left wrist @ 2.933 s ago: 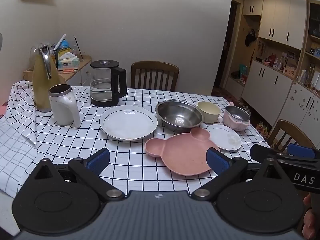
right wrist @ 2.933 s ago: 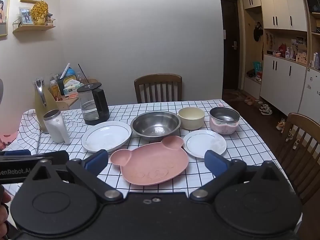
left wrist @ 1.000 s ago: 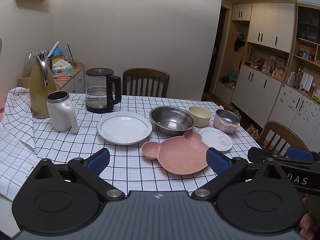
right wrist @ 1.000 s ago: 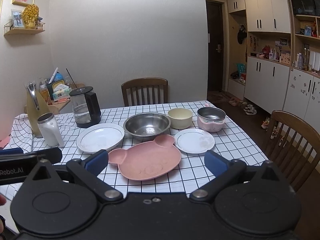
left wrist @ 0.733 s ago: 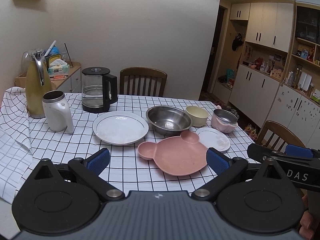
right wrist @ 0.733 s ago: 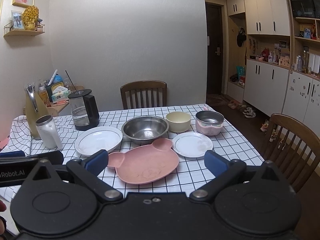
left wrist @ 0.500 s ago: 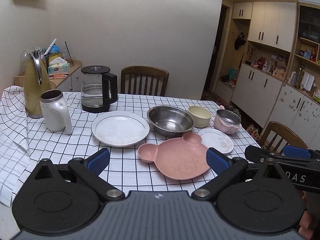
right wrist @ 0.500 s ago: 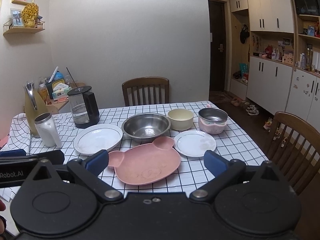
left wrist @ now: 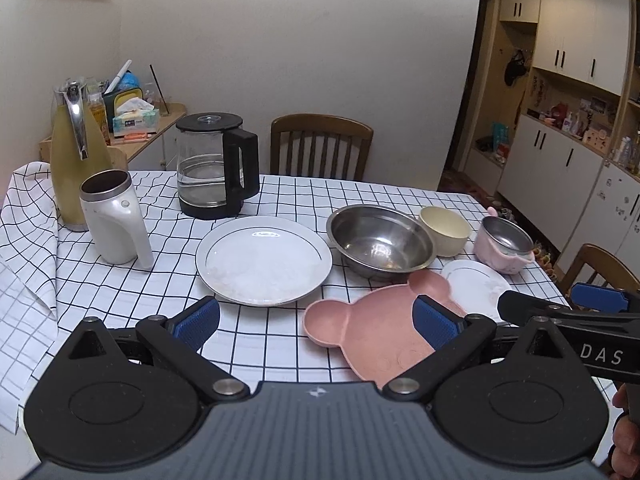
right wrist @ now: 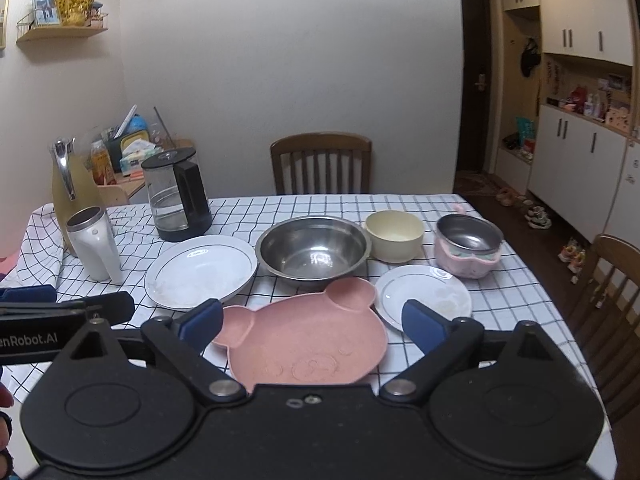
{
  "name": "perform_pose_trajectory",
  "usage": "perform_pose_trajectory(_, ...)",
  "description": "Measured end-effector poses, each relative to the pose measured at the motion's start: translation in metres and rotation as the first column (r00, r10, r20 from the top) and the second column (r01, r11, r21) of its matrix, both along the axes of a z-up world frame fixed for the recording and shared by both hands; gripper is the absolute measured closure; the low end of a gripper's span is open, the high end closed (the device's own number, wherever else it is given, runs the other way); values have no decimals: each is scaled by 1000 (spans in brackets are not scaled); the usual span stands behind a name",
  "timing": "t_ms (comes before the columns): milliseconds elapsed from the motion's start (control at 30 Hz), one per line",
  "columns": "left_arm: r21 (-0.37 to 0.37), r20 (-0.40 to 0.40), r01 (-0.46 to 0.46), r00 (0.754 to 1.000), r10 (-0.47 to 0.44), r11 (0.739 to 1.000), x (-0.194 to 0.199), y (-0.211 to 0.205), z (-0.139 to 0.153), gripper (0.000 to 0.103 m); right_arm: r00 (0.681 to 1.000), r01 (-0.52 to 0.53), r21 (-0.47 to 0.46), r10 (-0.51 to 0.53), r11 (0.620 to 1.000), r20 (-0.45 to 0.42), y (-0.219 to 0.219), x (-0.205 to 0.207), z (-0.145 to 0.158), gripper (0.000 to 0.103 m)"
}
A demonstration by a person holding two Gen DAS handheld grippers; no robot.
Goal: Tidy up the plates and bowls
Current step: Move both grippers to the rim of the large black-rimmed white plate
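On the checked tablecloth lie a large white plate (left wrist: pixel 264 260) (right wrist: pixel 200 270), a steel bowl (left wrist: pixel 380 242) (right wrist: pixel 314 252), a cream bowl (left wrist: pixel 444 230) (right wrist: pixel 394 234), a pink steel-lined bowl (left wrist: pixel 504 242) (right wrist: pixel 468 246), a small white plate (left wrist: pixel 474 286) (right wrist: pixel 424 294) and a pink bear-shaped plate (left wrist: pixel 372 328) (right wrist: pixel 304 340). My left gripper (left wrist: pixel 316 322) is open and empty, above the table's near edge before the large plate. My right gripper (right wrist: pixel 312 326) is open and empty, over the bear plate's near side.
A glass kettle (left wrist: pixel 216 168) (right wrist: pixel 176 196), a white jug (left wrist: pixel 114 220) (right wrist: pixel 94 244) and a yellow thermos (left wrist: pixel 76 152) (right wrist: pixel 70 184) stand at the left. One wooden chair (left wrist: pixel 322 146) (right wrist: pixel 320 164) is behind the table, another (right wrist: pixel 612 292) at its right.
Both grippers have moved forward and lower toward the table; the dishes look closer. Both stay open and empty. No dish has moved.
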State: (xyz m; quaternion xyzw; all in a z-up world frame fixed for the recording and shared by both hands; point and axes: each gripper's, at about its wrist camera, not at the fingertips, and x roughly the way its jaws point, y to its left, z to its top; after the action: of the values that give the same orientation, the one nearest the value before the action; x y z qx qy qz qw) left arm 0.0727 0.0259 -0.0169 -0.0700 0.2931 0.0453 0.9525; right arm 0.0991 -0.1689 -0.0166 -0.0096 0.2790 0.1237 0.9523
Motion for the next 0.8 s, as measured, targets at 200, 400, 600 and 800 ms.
perform_pose_trajectory(200, -43, -48, -38, 998, 36, 998, 38, 19, -8, 0, 995, -86, -8, 86, 996, -49, 13, 46, -8, 7)
perform_pose_trajectory(400, -9, -84, -99, 992, 98, 995, 83, 49, -20, 0, 976, -202, -45, 197, 978, -96, 39, 104, -15, 8)
perform_pose_trajectory(600, 37, -140, -154, 978, 157, 987, 135, 83, -42, 0, 943, -261, -21, 250, 965, -220, 69, 158, -39, 13)
perform_pose_trajectory(800, 47, -237, -156, 958, 163, 987, 190, 114, -73, 0, 886, -259, 61, 263, 964, -382, 96, 195, -68, 17)
